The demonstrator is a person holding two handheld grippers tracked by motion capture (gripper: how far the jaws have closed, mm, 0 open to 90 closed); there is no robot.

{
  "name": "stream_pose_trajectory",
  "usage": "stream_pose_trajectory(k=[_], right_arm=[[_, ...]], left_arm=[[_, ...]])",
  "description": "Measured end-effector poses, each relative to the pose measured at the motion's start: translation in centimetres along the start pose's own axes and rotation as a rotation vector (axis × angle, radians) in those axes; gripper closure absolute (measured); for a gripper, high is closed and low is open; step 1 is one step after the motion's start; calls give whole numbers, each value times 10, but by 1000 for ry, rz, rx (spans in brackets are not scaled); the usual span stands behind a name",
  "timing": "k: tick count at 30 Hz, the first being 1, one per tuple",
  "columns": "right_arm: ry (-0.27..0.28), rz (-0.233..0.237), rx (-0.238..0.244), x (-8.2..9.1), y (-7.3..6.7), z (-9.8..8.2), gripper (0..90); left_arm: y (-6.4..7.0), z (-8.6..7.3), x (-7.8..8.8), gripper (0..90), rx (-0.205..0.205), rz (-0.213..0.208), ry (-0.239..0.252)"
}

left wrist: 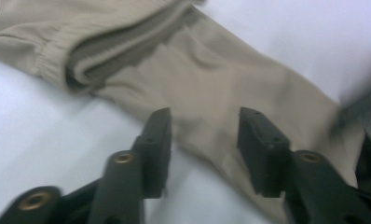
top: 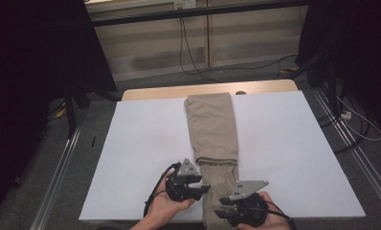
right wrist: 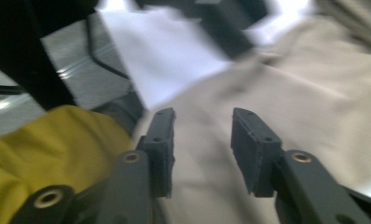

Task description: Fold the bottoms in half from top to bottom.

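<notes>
Both grippers sit at the near bench (top: 145, 134) edge, left gripper (top: 204, 188) and right gripper (top: 217, 213) flanking the trousers (top: 212, 129), fingers apart, empty. The trousers lie folded lengthwise down the bench's middle, near end overhanging.

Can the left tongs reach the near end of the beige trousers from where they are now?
Probably yes. The left tongs are open right at the edge of the beige trousers, with only bare white table cover beside them and nothing in between.
</notes>
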State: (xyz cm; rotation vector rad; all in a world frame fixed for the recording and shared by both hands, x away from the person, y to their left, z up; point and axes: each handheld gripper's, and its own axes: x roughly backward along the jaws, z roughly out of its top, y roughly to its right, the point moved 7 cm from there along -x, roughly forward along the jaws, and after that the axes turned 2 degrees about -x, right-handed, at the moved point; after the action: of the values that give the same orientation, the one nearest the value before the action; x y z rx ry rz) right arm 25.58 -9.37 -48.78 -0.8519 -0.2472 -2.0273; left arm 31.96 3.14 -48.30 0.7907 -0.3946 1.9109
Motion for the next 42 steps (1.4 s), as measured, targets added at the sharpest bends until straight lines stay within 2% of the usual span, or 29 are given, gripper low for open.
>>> stream_pose_trajectory(k=[2,3,4,6,8,9,10,11,12,13,14,18,20,21,22,24,26,28,29,31,33,35,36,37,39,40,42], right_arm=[[4,-57,-4,8,11,-6,621],[-3,-97,-5,10,17,-10,626],[-14,-124,-5,10,22,-15,645],[-40,-147,-6,8,28,-23,670],[-61,-173,5,5,31,-28,746],[-60,-163,-10,6,31,-28,851],[-67,-150,-9,6,30,-29,900],[-70,-154,-5,7,29,-29,900],[-75,-148,-5,8,28,-29,900],[-82,-131,-6,9,26,-30,900],[-87,-132,-9,10,25,-31,900],[-87,-110,-21,15,21,-34,900],[-72,-94,-35,16,22,-32,821],[-63,-98,-37,16,24,-30,773],[-48,-102,-43,16,27,-27,728],[-21,-115,-52,18,36,-19,679],[20,-128,-66,20,48,-9,638],[56,-152,-55,21,62,3,627],[64,-175,-46,20,71,9,613],[79,-187,-43,17,85,17,603],[80,-228,-39,13,100,26,574],[81,-249,-34,7,115,35,558],[82,-254,-40,4,120,37,553],[76,-255,-44,1,124,40,552],[64,-270,-18,-7,131,43,562],[60,-266,-20,-11,133,43,562],[48,-254,-15,-17,134,41,589]], left_arm=[[15,-4,6,580,-34,-30,-2],[24,-7,7,611,-55,-57,2],[33,-11,7,657,-88,-82,-2],[47,-20,1,663,-154,-102,-48],[52,-26,-9,640,-209,-97,-76],[51,-28,-12,638,-225,-87,-69],[51,-28,-12,673,-223,-96,-70],[50,-28,-12,717,-197,-97,-74],[47,-28,-10,814,-183,-98,-92],[47,-29,-8,886,-144,-121,-94],[46,-31,-6,892,-150,-128,-100],[50,-35,2,881,-113,-161,-107],[48,-34,3,771,-69,-159,-102],[47,-32,3,710,-67,-151,-91],[42,-30,4,671,-79,-127,-82],[30,-20,6,585,-59,-85,-28],[9,-11,8,548,-67,-13,-2],[-17,1,8,488,-28,59,44],[-25,5,7,452,-13,74,58],[-45,13,5,447,-10,122,89],[-62,18,0,402,10,160,94],[-71,22,-9,402,-17,173,89],[-76,24,-12,403,-39,201,85],[-80,27,-16,403,-40,199,97],[-84,30,-23,412,-45,187,95],[-86,29,-27,420,-46,181,88],[-90,26,-31,493,-35,181,66]])
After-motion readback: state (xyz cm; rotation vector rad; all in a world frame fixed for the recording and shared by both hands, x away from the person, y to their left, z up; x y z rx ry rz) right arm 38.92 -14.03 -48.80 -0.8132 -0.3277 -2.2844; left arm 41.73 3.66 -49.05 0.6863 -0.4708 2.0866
